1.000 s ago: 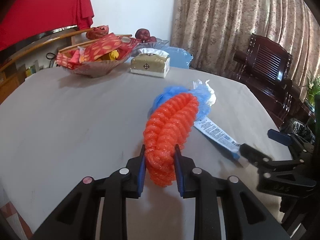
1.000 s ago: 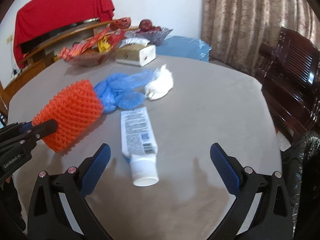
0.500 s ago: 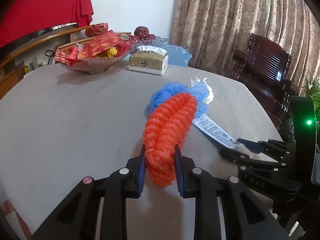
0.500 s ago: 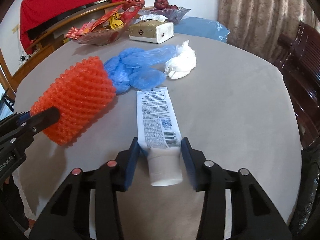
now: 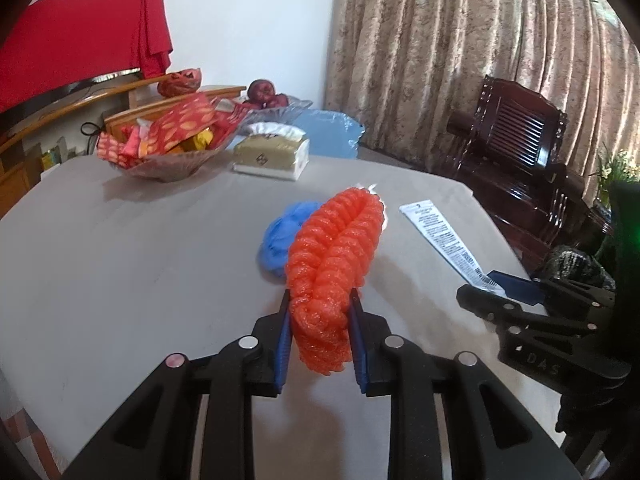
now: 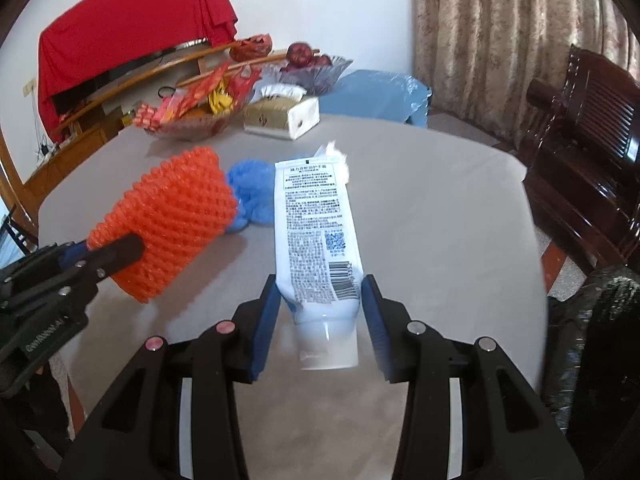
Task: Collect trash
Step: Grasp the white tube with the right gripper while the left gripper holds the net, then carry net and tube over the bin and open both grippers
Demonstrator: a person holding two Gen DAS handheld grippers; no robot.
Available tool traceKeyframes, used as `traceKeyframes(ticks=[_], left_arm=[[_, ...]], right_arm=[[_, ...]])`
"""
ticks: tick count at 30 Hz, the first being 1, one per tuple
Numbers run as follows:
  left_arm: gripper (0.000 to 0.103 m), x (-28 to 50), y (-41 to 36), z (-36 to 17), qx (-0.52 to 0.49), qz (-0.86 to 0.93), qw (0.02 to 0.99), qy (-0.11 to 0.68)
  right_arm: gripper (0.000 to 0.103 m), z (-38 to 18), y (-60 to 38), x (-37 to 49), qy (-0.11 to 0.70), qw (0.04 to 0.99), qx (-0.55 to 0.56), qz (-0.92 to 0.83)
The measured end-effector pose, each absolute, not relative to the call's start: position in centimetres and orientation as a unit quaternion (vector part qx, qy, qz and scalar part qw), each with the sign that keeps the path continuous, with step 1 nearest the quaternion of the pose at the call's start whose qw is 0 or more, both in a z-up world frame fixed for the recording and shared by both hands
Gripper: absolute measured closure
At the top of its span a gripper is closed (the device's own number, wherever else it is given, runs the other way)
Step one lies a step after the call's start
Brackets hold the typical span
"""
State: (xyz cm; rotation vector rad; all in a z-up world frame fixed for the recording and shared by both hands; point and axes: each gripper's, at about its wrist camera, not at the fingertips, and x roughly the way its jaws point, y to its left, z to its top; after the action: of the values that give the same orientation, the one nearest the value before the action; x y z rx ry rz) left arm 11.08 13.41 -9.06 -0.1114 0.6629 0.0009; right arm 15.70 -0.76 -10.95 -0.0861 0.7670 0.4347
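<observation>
Trash is hanging in both claws: left claw (image 5: pixel 320 336) clenching orange foam net (image 5: pixel 334 256), right claw (image 6: pixel 320 320) gripping white tube (image 6: pixel 316 240) pointing away lengthwise.

Orange bumpy foam net (image 5: pixel 334 256), white printed tube (image 6: pixel 316 240), grey table (image 5: pixel 140 248)

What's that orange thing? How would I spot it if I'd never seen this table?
Start at the big grey table. Near its middle, in front of the tissue box, lies crumpled blue plastic. Just above that, the left gripper holds the orange foam net: the only bright orange, bumpy, tube-shaped piece here.
</observation>
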Motion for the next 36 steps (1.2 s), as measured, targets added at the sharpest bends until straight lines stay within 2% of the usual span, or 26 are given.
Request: traceKeyframes(ticks=[24, 36], left_arm=[[0.078, 11.3, 3.5, -4.0, -0.026, -0.078, 0.959, 0.271], [0.078, 10.8, -4.4, -2.2, -0.004, -0.152, 0.956, 0.251]], right_arm=[[0.063, -3.7, -11.7, 10.4, 0.303, 0.944, -0.005, 0.134], [0.064, -2.6, -19.5, 6.9, 0.284, 0.957, 0.015, 0.056]])
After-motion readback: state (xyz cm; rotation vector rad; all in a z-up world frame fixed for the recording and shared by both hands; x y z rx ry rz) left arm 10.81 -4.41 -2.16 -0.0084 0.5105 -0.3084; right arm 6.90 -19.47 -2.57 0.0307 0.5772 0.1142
